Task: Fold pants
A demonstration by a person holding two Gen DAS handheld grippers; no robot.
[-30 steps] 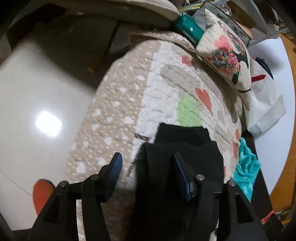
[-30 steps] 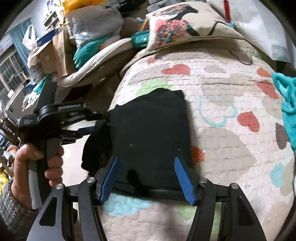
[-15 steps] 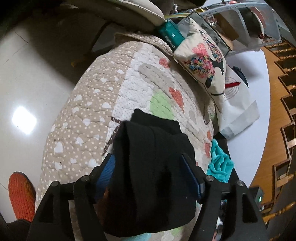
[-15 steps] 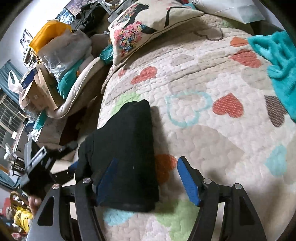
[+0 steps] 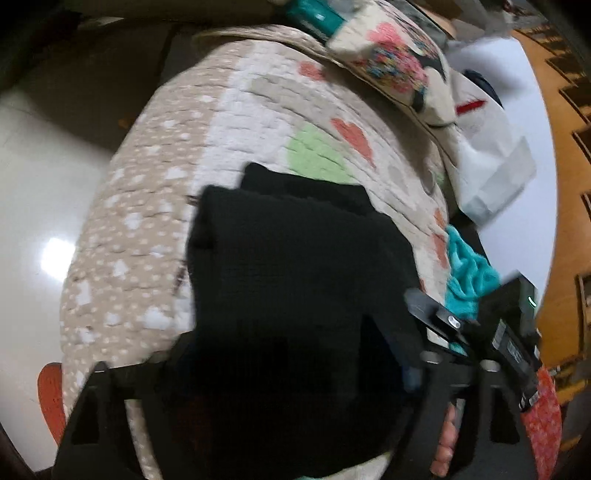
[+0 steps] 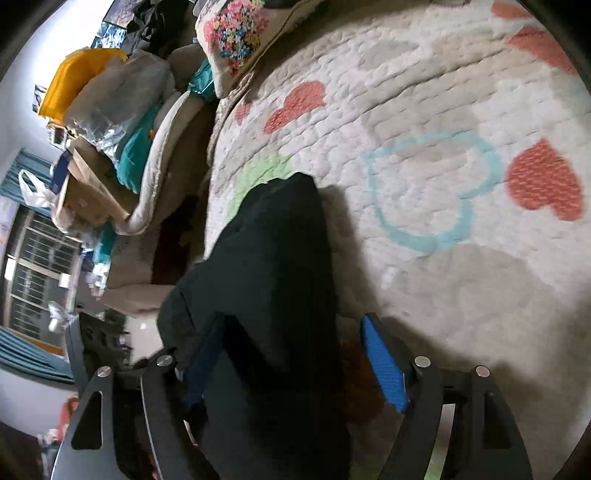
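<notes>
The black pants (image 5: 295,280) lie folded into a thick bundle on the heart-patterned quilt (image 5: 258,122). In the left wrist view the bundle fills the space between the fingers of my left gripper (image 5: 291,354), whose blue pads are mostly hidden behind the cloth; the jaws stand wide. In the right wrist view the pants (image 6: 273,295) lie between the blue pads of my right gripper (image 6: 295,358), which is open with the cloth against the left pad (image 6: 201,365). The right gripper also shows in the left wrist view (image 5: 461,332) at the lower right.
A flowered cushion (image 6: 236,33) and a white bag (image 5: 491,158) lie at the far end of the quilt. A teal towel (image 5: 469,273) lies at its right edge. Piled boxes and bags (image 6: 96,122) stand to the left. White floor (image 5: 33,206) borders the quilt.
Both grippers have moved in lower and closer over the folded pants. The bundle now reaches deeper between the fingers of each gripper. Both stay open.
</notes>
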